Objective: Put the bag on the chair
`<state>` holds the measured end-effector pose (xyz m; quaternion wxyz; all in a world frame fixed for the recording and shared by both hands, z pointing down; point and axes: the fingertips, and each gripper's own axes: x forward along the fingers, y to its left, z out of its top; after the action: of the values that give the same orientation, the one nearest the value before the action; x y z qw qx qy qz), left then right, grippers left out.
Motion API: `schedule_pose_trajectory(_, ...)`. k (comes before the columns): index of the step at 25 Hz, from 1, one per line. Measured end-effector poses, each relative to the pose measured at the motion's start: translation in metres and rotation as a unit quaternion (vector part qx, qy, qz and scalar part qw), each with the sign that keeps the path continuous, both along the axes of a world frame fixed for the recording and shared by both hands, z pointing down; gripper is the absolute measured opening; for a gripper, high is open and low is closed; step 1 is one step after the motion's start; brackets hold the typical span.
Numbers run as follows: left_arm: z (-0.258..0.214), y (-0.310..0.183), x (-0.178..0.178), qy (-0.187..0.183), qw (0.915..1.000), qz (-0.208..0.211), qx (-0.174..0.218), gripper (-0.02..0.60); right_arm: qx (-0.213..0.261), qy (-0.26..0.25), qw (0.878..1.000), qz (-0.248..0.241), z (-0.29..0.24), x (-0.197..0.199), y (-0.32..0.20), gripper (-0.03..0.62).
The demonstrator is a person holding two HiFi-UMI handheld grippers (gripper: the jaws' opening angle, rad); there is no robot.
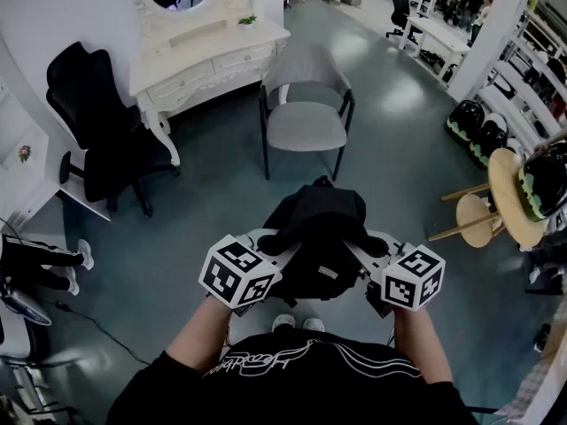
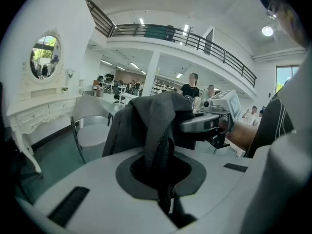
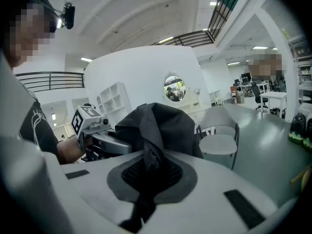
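A black bag (image 1: 317, 237) hangs in the air between my two grippers, in front of the person's body. My left gripper (image 1: 270, 237) is shut on the bag's strap (image 2: 158, 145) on its left side. My right gripper (image 1: 368, 242) is shut on the strap (image 3: 148, 155) on its right side. The bag's cloth bunches up above both pairs of jaws. The grey chair (image 1: 306, 118) stands on the floor straight ahead, seat facing me, some way beyond the bag. It also shows as a grey chair (image 2: 90, 130) at the left in the left gripper view and as a grey chair (image 3: 222, 140) at the right in the right gripper view.
A white dressing table (image 1: 199, 60) with a round mirror stands left of the chair. A black office chair (image 1: 102, 131) is at the far left. A wooden stool (image 1: 496, 206) and shelves with helmets stand at the right. Open grey-green floor lies between me and the chair.
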<state>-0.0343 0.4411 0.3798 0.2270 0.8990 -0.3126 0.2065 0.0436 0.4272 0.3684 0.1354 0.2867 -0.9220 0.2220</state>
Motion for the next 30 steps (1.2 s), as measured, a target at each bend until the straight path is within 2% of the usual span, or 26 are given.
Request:
schedule_pose_trajectory(13,0.008,0.013,-0.027,0.006,0.9995,0.030,-0.005,0.032,-0.007,-0.003,1.000,0.019,0.012,-0.026,0.016,0.006)
schedule_pose_trajectory(19,0.014,0.007,-0.027,0.002,0.9989,0.047,-0.009,0.032,-0.018,-0.014,0.999,0.030,0.022,-0.026,0.015,0.006)
schedule_pose_trajectory(25,0.023,-0.020,-0.021,0.013,0.9985,0.048,-0.023,0.032,-0.025,-0.015,0.999,0.032,0.031,-0.020,-0.012,0.008)
schedule_pose_trajectory(30,0.028,-0.063,-0.017,0.017,0.9987,0.043,-0.022,0.032,-0.018,-0.016,0.999,0.035,0.035,-0.016,-0.058,0.008)
